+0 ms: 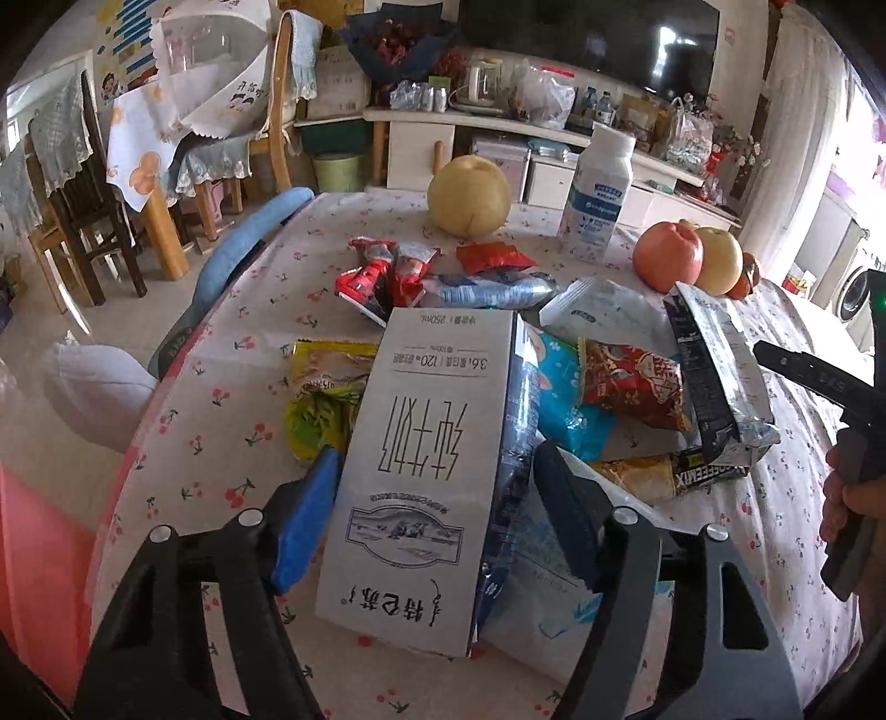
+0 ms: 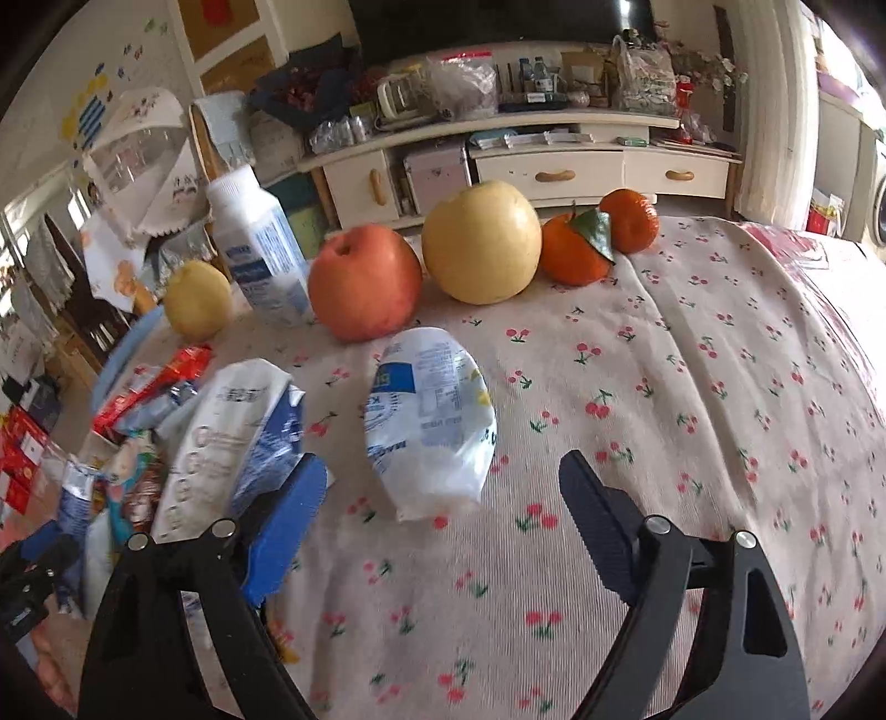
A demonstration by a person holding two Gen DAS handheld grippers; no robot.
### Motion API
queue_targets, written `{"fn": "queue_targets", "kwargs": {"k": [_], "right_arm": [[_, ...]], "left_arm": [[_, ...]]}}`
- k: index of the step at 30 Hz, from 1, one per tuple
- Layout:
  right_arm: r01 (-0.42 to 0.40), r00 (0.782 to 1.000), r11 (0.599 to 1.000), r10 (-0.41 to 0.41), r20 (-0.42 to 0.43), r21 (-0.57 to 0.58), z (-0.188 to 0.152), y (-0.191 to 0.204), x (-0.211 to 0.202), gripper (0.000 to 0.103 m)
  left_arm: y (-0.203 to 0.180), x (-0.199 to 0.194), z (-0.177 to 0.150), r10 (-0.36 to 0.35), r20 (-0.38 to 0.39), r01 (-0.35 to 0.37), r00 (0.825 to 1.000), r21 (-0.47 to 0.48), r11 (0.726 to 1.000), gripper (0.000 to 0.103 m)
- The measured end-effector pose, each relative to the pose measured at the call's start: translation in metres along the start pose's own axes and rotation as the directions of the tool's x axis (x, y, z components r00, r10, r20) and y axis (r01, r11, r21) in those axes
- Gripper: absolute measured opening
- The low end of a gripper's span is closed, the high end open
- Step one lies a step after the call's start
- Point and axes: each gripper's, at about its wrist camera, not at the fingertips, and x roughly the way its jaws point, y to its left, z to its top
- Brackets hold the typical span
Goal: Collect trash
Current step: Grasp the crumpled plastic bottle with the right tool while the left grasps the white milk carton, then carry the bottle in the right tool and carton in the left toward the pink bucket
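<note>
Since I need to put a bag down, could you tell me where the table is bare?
The cloth right of the white wrapper, below the oranges, is bare. It is crowded left, around the milk carton and snack wrappers.

A dark television hangs at twelve o'clock above a long cream cabinet with wooden drawer handles, its top crowded with bags and bottles. Wooden chairs draped in lace and printed cloths stand at ten o'clock on a pale tiled floor. Bright daylight floods in from a window at three o'clock.
</note>
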Motion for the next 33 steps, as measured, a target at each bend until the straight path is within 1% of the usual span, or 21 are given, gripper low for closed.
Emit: {"fn": "queue_targets", "kwargs": {"k": [4,8,10,11,12,14,20,23,33], "right_arm": [[0.011,1.0,0.999,-0.012,-0.016,-0.04,0.005,0.006,0.013,0.085],[0.034,0.999,0.996,-0.036,-0.029,-0.079,0.007,0.013,0.023,0.08],[0.04,0.999,0.995,-0.043,-0.029,-0.089,0.007,0.014,0.026,0.08],[0.04,0.999,0.995,-0.043,-0.027,-0.093,0.007,0.015,0.026,0.078],[0.04,0.999,0.995,-0.043,-0.026,-0.096,0.008,0.016,0.027,0.071],[0.051,0.998,0.993,-0.054,-0.03,-0.105,0.009,0.017,0.029,0.062],[0.058,0.998,0.992,-0.062,-0.032,-0.109,0.008,0.017,0.027,0.062],[0.06,0.998,0.992,-0.063,-0.022,-0.108,0.008,0.018,0.023,0.061],[0.057,0.996,0.994,-0.05,0.067,-0.099,0.003,0.024,-0.019,0.061]], "left_arm": [[0.001,0.0,0.0,-0.009,0.004,0.009,1.0,-0.014,1.0,0.071],[0.003,0.001,0.001,-0.014,0.007,0.014,1.0,-0.019,1.0,0.07],[0.003,0.001,0.001,-0.012,0.007,0.013,1.0,-0.022,1.0,0.07],[0.003,0.001,0.0,-0.01,0.007,0.01,1.0,-0.025,1.0,0.07],[0.002,0.002,0.001,-0.006,0.007,0.006,1.0,-0.025,1.0,0.07],[0.002,0.002,0.001,0.0,0.007,0.001,1.0,-0.028,1.0,0.069],[0.008,-0.003,-0.001,-0.01,0.012,0.011,1.0,-0.06,0.998,0.068],[0.012,-0.008,-0.002,-0.014,0.029,0.016,0.999,-0.073,0.997,0.068],[0.03,-0.028,-0.002,-0.013,0.087,0.022,0.996,-0.102,0.994,0.067]]}}
